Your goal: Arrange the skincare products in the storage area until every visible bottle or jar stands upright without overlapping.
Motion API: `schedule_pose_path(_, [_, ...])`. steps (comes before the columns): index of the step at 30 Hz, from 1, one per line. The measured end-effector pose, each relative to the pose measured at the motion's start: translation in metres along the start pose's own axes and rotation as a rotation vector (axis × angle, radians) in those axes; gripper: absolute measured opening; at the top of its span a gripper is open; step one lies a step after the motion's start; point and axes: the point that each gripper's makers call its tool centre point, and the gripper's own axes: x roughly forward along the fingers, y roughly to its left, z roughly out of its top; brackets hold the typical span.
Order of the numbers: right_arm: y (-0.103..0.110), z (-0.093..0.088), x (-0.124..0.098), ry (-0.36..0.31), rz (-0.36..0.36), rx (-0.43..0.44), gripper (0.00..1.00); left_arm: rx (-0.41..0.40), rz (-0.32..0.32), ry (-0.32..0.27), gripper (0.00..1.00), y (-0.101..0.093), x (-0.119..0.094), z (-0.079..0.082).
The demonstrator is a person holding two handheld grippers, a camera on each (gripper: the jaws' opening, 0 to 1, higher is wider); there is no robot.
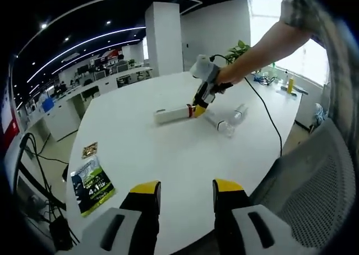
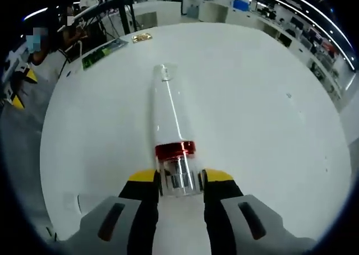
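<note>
A white bottle (image 2: 168, 106) with a red ring and a clear cap (image 2: 178, 179) lies on its side on the white table (image 2: 258, 115). My right gripper (image 2: 178, 181) is shut on the clear cap. In the left gripper view the same white bottle (image 1: 171, 115) lies mid-table, with the right gripper (image 1: 200, 101) at its cap end, held by a person's hand. Two clear bottles (image 1: 226, 119) lie just right of it. My left gripper (image 1: 187, 191) hovers open over the table's near edge, holding nothing.
A green leaflet (image 1: 90, 185) and a small packet (image 1: 90, 149) lie at the table's left edge. A black cable (image 1: 268, 116) runs across the right side. A grey mesh chair (image 1: 314, 188) stands at the right. Desks and a pillar stand behind.
</note>
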Motion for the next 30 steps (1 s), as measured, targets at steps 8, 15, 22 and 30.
schedule_pose_path(8, [0.002, 0.000, 0.000, -0.019, 0.001, -0.001, 0.28, 0.011, -0.004, 0.006, 0.38, -0.002, 0.001, -0.001])
schedule_pose_path(15, [0.001, -0.001, 0.001, 0.039, 0.011, -0.027, 0.26, 0.020, 0.010, 0.022, 0.38, 0.000, 0.002, -0.005])
schedule_pose_path(22, [0.002, 0.007, -0.006, 0.055, 0.022, -0.008, 0.26, 0.003, 0.042, 0.023, 0.38, 0.007, 0.001, -0.006])
schedule_pose_path(30, [-0.001, 0.019, -0.021, 0.157, 0.032, -0.083, 0.25, 0.041, 0.058, 0.024, 0.36, 0.005, -0.001, -0.006])
